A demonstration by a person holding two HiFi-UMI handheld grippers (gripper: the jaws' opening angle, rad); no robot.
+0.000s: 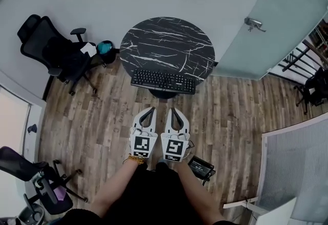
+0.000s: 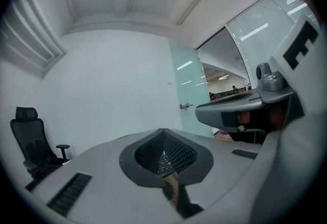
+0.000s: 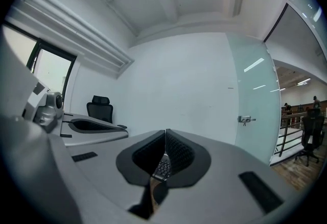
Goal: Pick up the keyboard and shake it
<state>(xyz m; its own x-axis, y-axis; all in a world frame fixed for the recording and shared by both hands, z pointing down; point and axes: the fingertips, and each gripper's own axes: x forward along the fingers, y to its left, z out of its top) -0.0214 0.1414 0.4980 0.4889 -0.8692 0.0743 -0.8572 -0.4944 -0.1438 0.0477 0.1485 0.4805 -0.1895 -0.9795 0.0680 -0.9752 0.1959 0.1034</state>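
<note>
Overhead, head view.
- Item 1: keyboard (image 1: 163, 81), black, lying flat at the near edge of a round dark marble table (image 1: 169, 39). Nothing touches it.
- Item 2: left gripper (image 1: 151, 108) and right gripper (image 1: 172, 109), side by side above the wood floor (image 1: 102, 116). Both point toward the keyboard but stand apart from it, with bare floor between. Both claws are closed, tips together, holding nothing.
- Item 3: office chair (image 1: 56, 49) left of the table; frosted glass door (image 1: 277, 19) to its right; small black device (image 1: 201, 166) on the floor beside the right forearm.

Left gripper view.
- Jaws pressed together, empty.
- A sliver of keyboard keys shows low in the gap between them, farther off.
- Chair at far left; door with its handle beyond.

Right gripper view.
- Jaws likewise closed on nothing.
- The same sliver of keys shows low between them.
- Door at right, chair at left.

Status, as judged: nothing of the task is done yet. Left to do: close the distance, open both claws, grip the keyboard, lift it off the table, shake it.
</note>
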